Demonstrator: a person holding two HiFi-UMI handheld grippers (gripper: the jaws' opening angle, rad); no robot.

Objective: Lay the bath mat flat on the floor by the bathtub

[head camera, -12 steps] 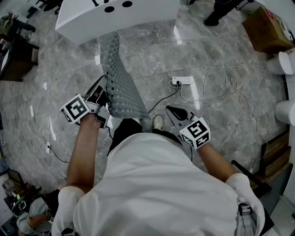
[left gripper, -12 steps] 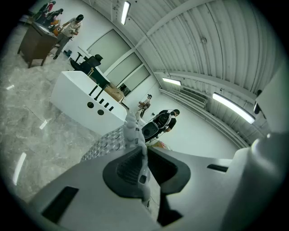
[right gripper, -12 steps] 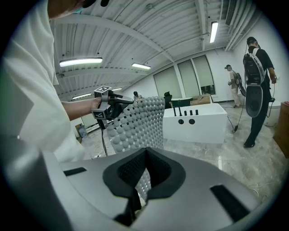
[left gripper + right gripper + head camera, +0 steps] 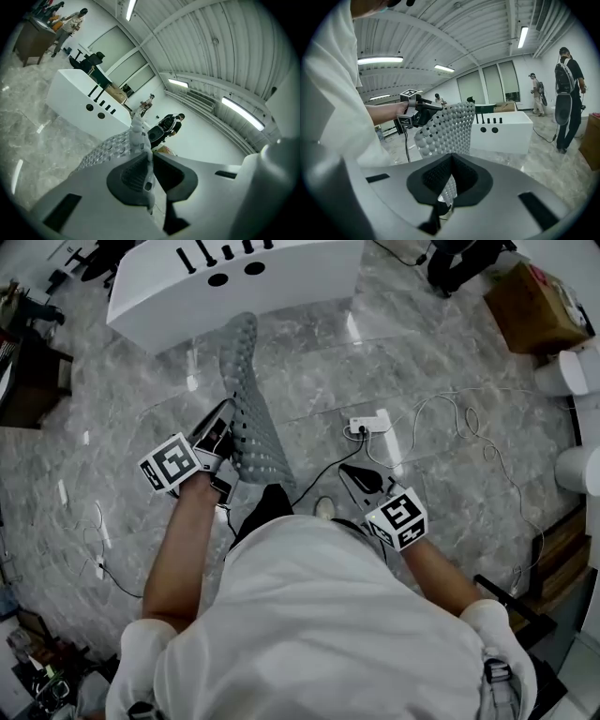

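The grey, bumpy, perforated bath mat [image 4: 246,399] hangs in the air over the marble floor, its far end close to the white bathtub [image 4: 281,277]. My left gripper [image 4: 225,442] is shut on the mat's left edge. In the left gripper view the mat [image 4: 112,147] is pinched between the pads and stretches toward the tub [image 4: 70,93]. My right gripper [image 4: 354,472] sits to the right of the mat's near end, apart from it, its jaws shut on nothing. In the right gripper view the mat [image 4: 450,126] stands beyond the jaws, with the tub [image 4: 506,133] behind.
A white power strip [image 4: 368,425] with trailing cables lies on the floor to the right of the mat. The person's shoe [image 4: 322,509] is under the mat's near end. A cardboard box [image 4: 539,301] is at far right, a dark cabinet [image 4: 33,371] at left. People stand in the background.
The left gripper has moved slightly forward and to the right, toward the tub, with the mat. The mat now looks narrower, turned more edge-on. The right gripper has barely shifted.
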